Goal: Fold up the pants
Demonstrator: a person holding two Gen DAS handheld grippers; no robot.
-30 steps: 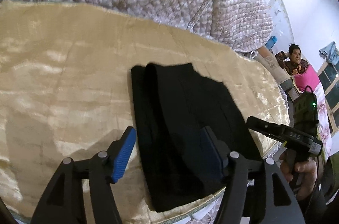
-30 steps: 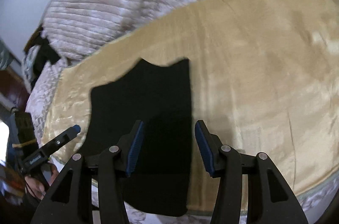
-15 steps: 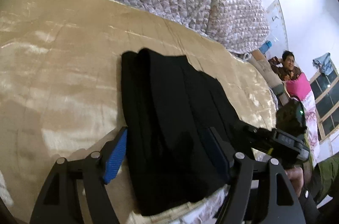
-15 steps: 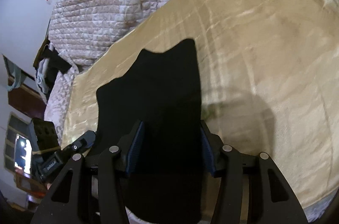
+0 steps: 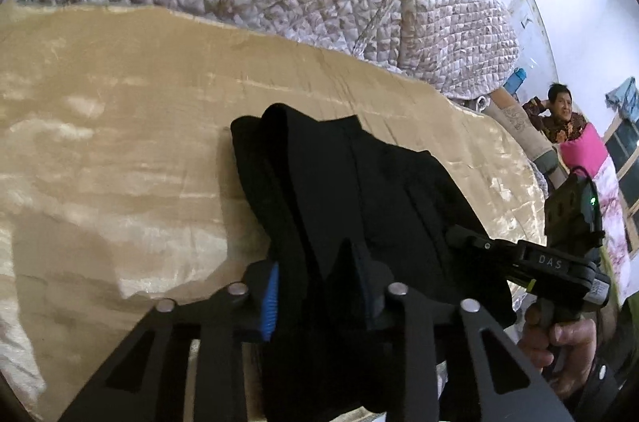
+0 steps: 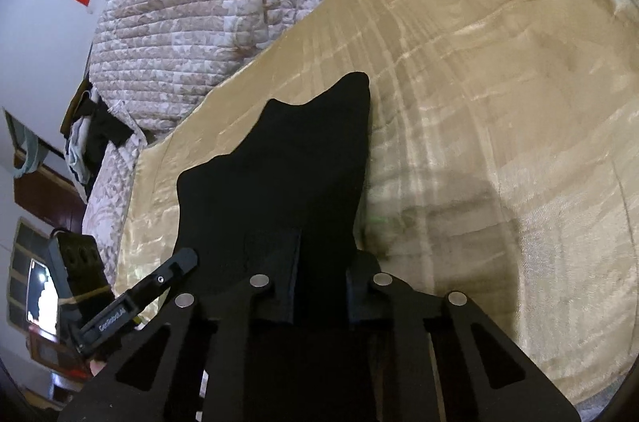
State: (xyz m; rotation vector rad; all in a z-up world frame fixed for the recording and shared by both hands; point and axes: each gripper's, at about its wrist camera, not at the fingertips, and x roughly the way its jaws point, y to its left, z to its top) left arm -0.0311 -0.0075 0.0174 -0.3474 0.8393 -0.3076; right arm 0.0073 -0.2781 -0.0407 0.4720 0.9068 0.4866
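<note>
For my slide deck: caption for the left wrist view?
Left gripper clamps the near edge of folded black pants on a tan blanket.

The left gripper (image 5: pixel 319 288) reaches forward, low, its blue-padded fingers (image 5: pixel 271 302) drawn in on black cloth bunched between them. The right gripper (image 6: pixel 322 276) is level beside it, jaws likewise narrowed on cloth. A bare hand (image 5: pixel 559 346) grips the right gripper's handle.
</note>
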